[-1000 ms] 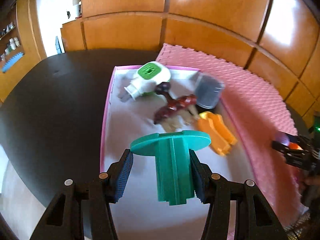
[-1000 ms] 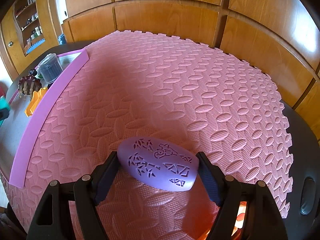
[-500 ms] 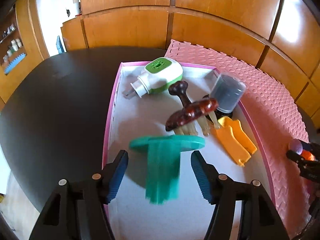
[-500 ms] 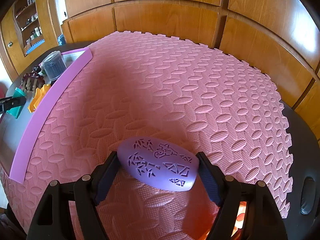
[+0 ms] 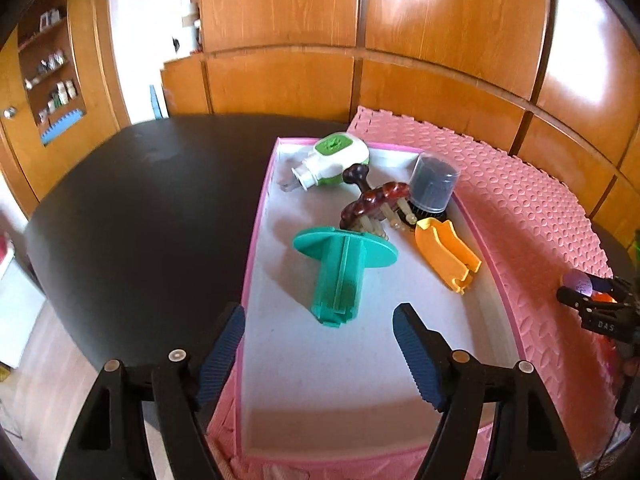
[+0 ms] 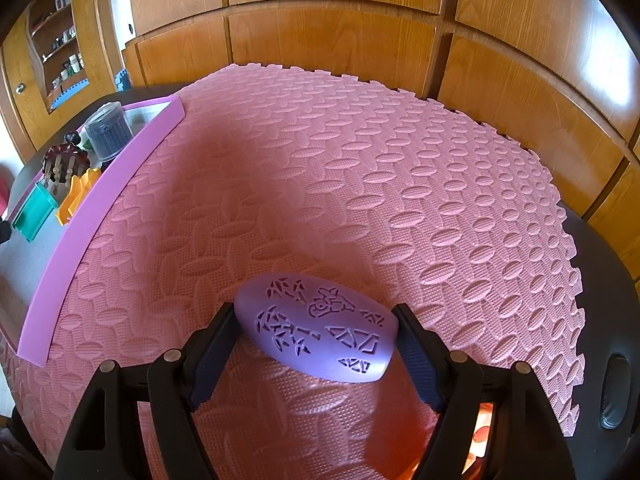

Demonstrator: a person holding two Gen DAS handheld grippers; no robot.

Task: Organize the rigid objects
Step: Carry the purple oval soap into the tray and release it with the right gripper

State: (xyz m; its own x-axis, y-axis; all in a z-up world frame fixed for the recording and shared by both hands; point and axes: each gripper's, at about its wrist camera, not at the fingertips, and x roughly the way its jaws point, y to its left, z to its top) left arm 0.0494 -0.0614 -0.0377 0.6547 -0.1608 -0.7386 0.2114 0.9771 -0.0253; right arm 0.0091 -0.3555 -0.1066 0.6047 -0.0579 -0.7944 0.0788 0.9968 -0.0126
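A teal plastic spool [image 5: 342,270] lies on its side on the white floor of the pink-rimmed tray [image 5: 256,236]. My left gripper [image 5: 320,338] hangs just short of it, its jaws opening, with nothing between the blue pads. Farther back in the tray lie a brown hair brush [image 5: 374,204], an orange scoop [image 5: 446,254], a grey capped jar [image 5: 432,188] and a green-and-white plug-in device [image 5: 334,158]. In the right wrist view my right gripper [image 6: 316,334] is shut on a purple oval shell with cut-out patterns [image 6: 316,336], above the pink foam mat [image 6: 360,168].
The tray sits on a dark round table [image 5: 140,204] beside the foam mat [image 5: 532,208]. Wooden wall panels [image 5: 360,40] close off the back. An open shelf with small items [image 5: 52,80] is at the far left. The right gripper shows at the left view's right edge [image 5: 592,300].
The left gripper let go of the teal spool, which dropped onto the tray floor, and drew back with its jaws spreading wider. The right gripper stayed still with the purple shell.
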